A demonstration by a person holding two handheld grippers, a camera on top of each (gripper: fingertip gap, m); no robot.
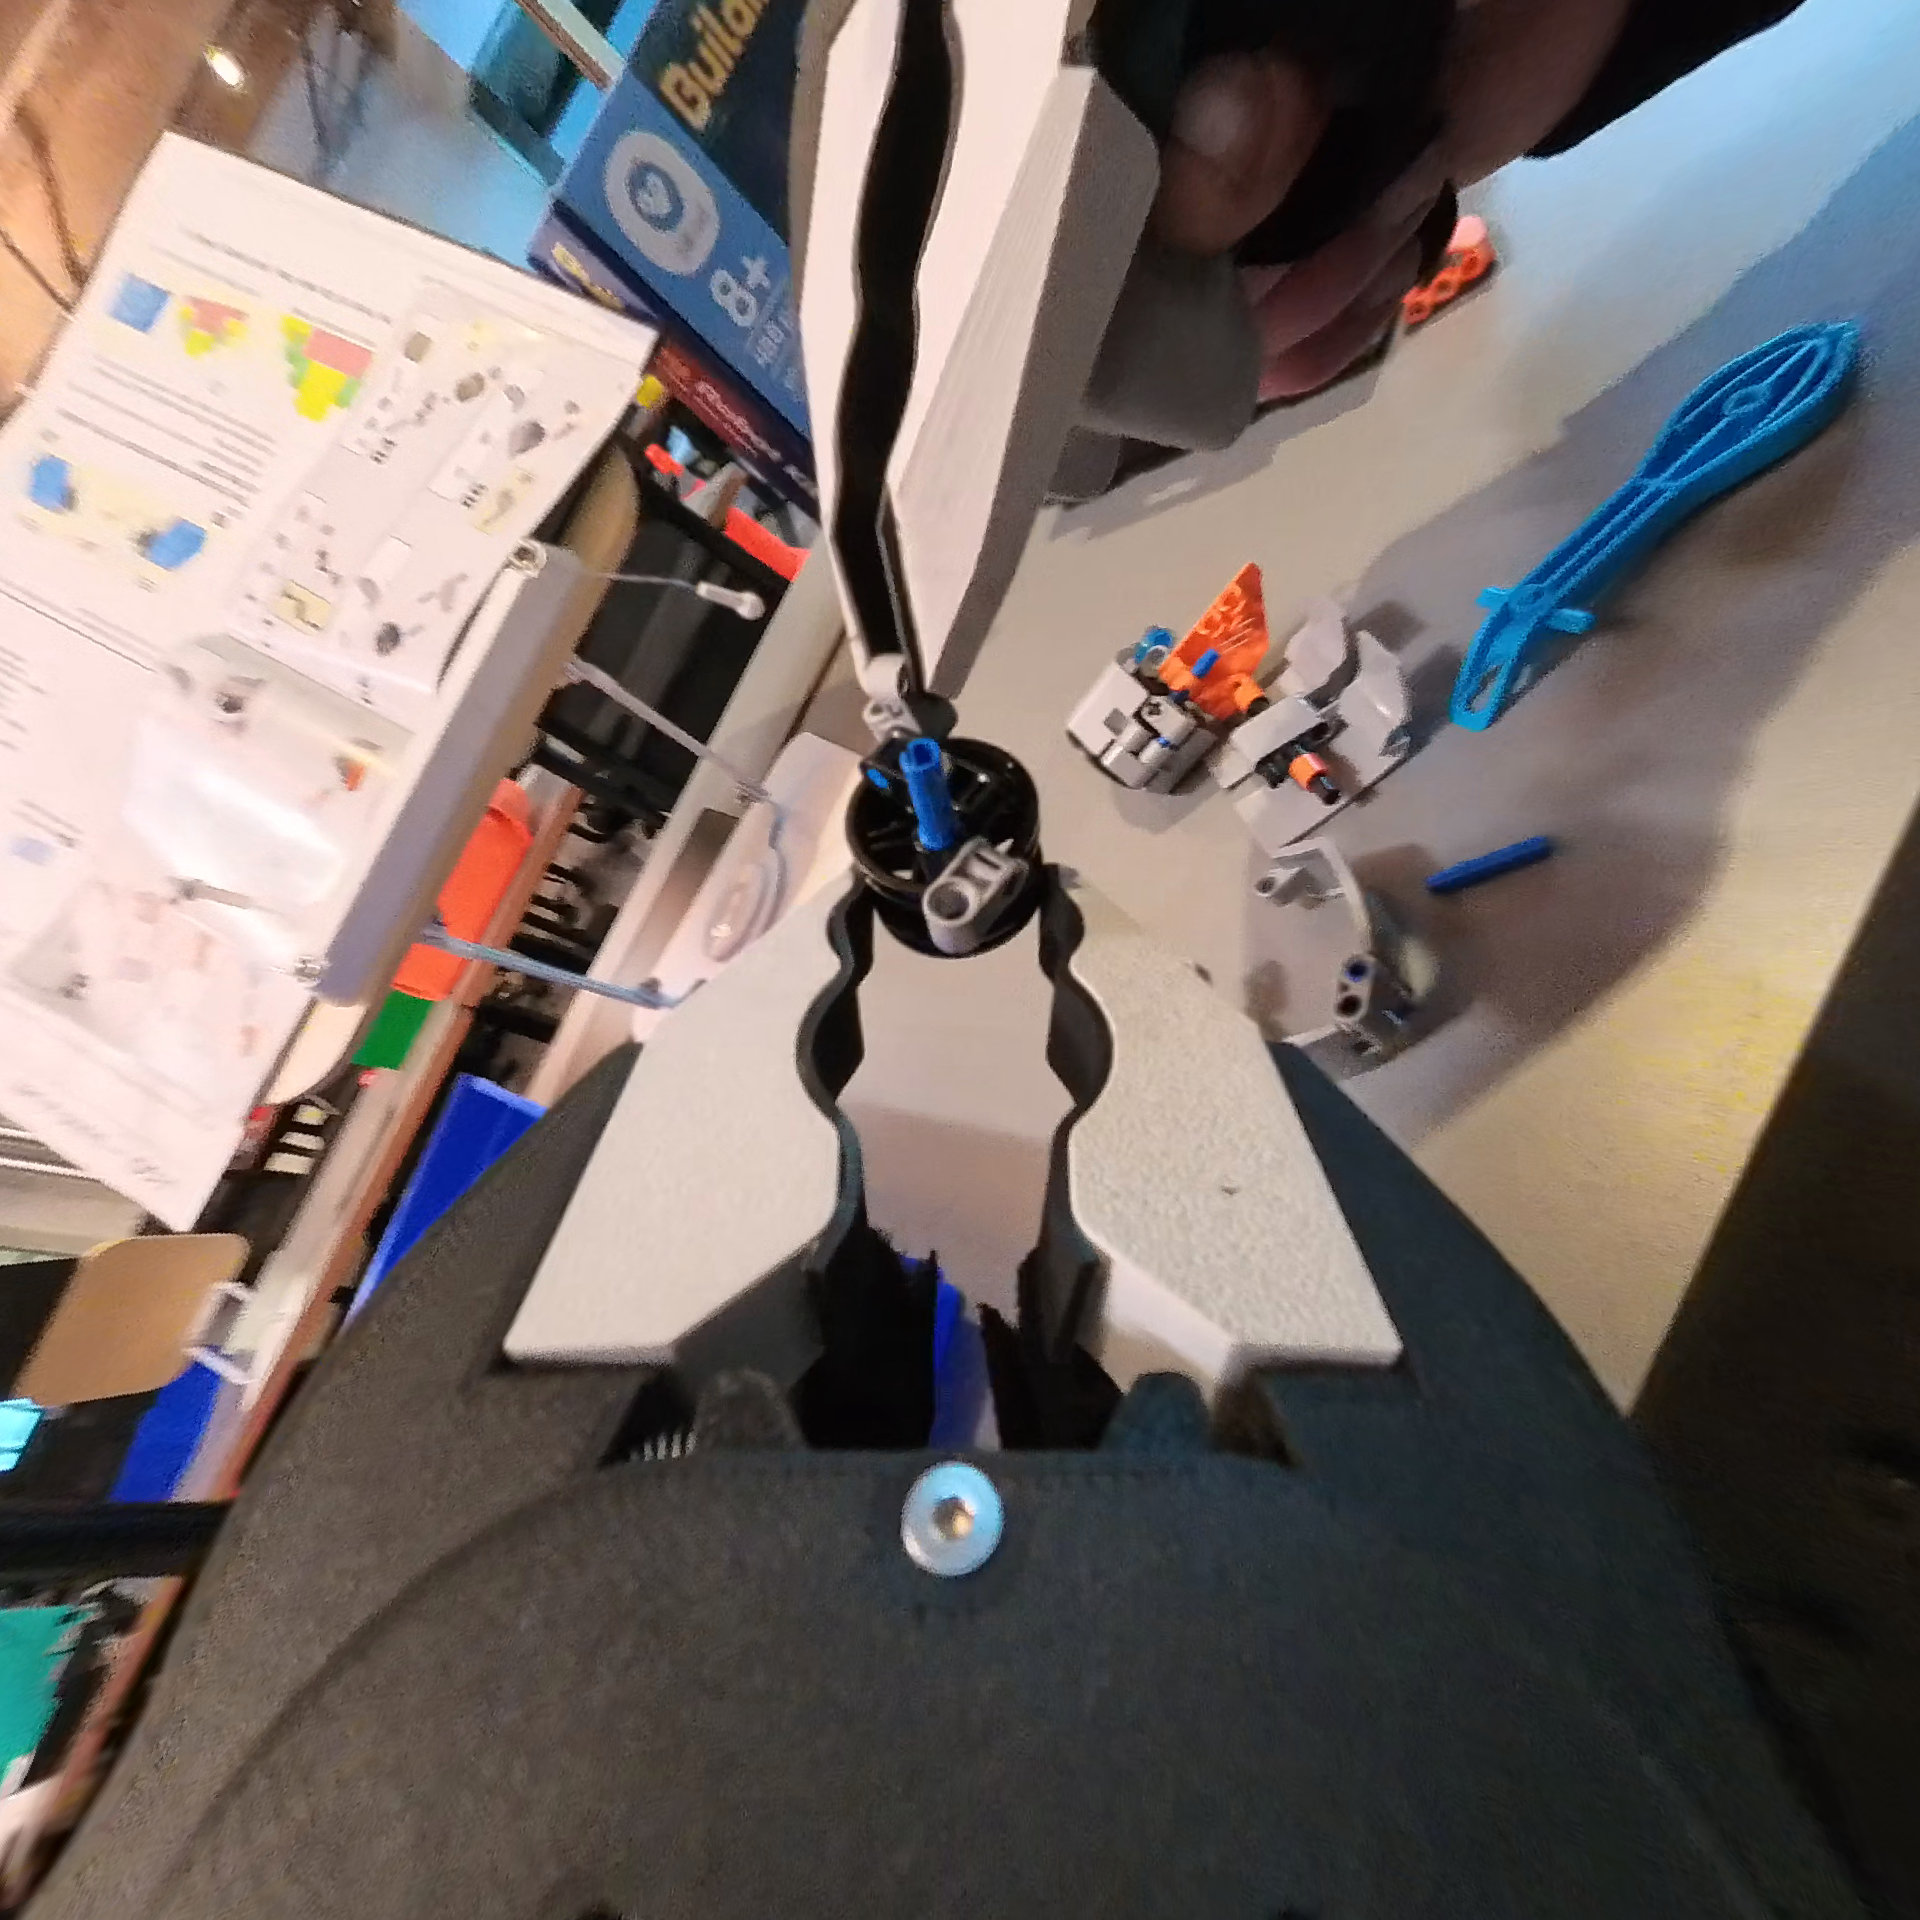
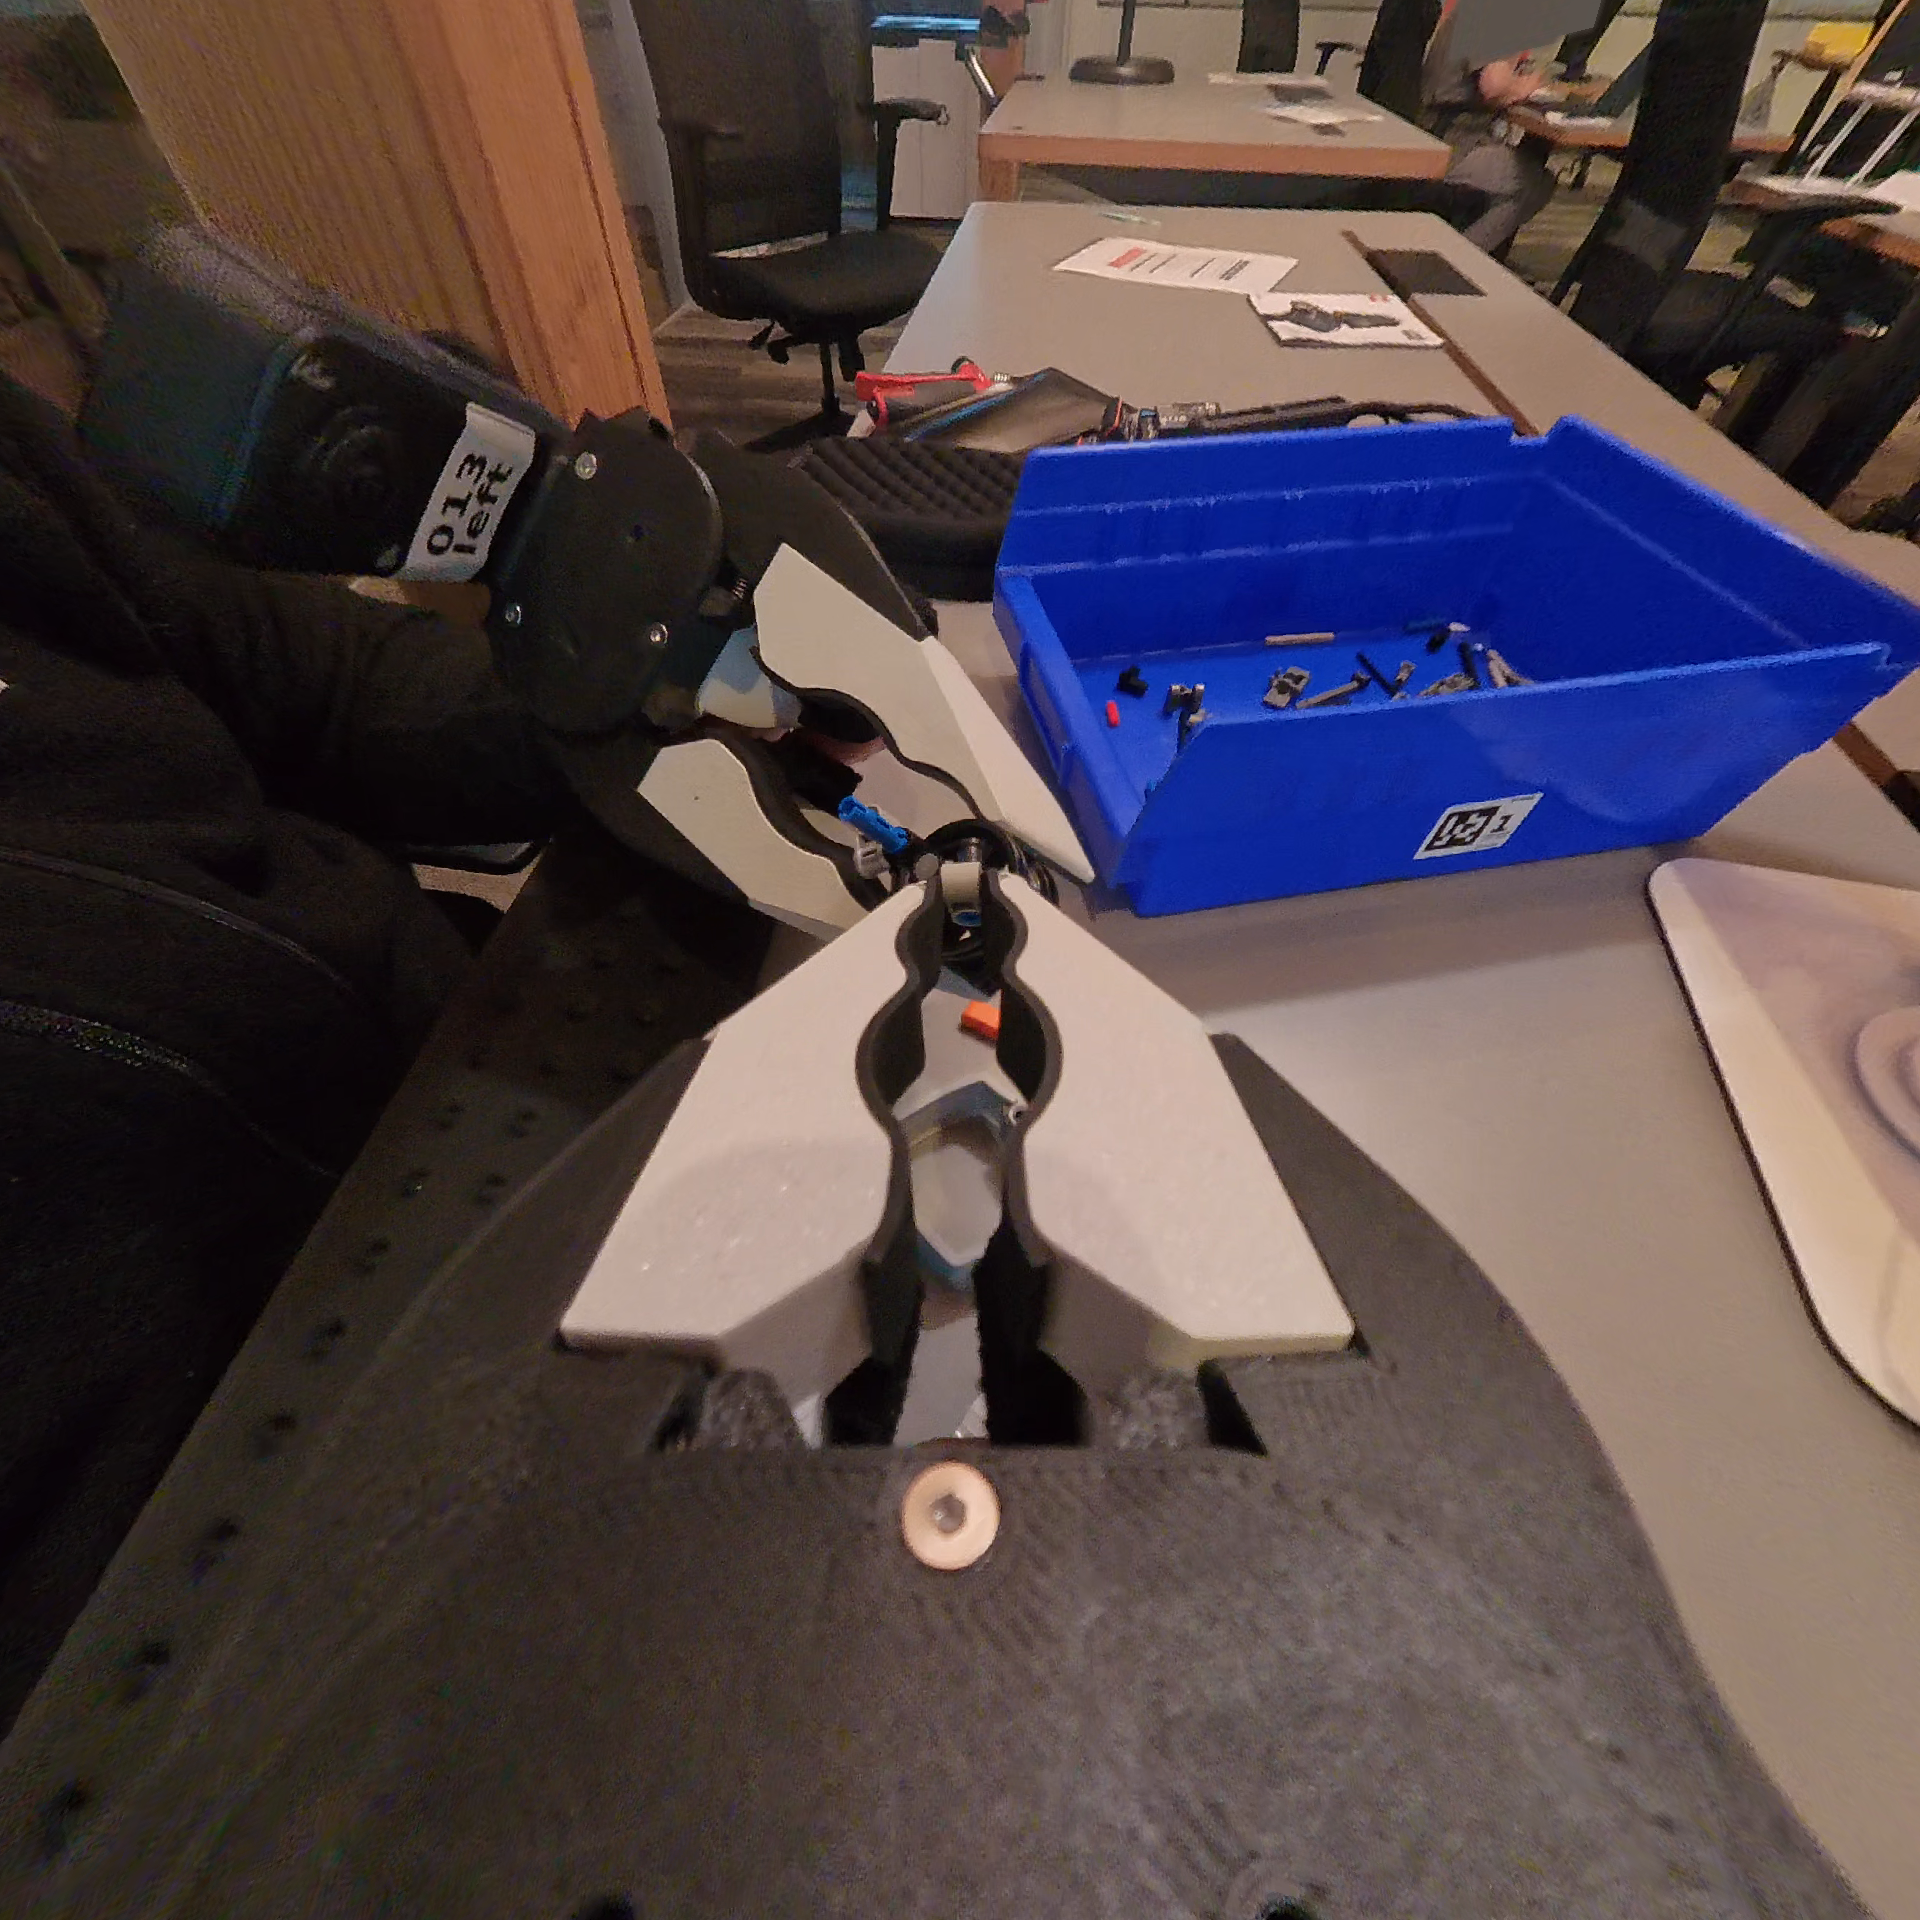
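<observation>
Black wheel hub (image 1: 940, 854), blue axle (image 1: 925, 795) through it, sits pinched in the left gripper (image 1: 951, 899) above the grey table (image 1: 1558, 1039). Right gripper (image 2: 961, 896) nips a grey connector (image 2: 958, 885) against it, while half-built grey pieces (image 1: 1236, 717) lie on the table beyond.

Glossy black plastic wheel (image 1: 940, 852), matt grey tabletop (image 2: 1455, 1091), shiny blue plastic bin (image 2: 1455, 748).
</observation>
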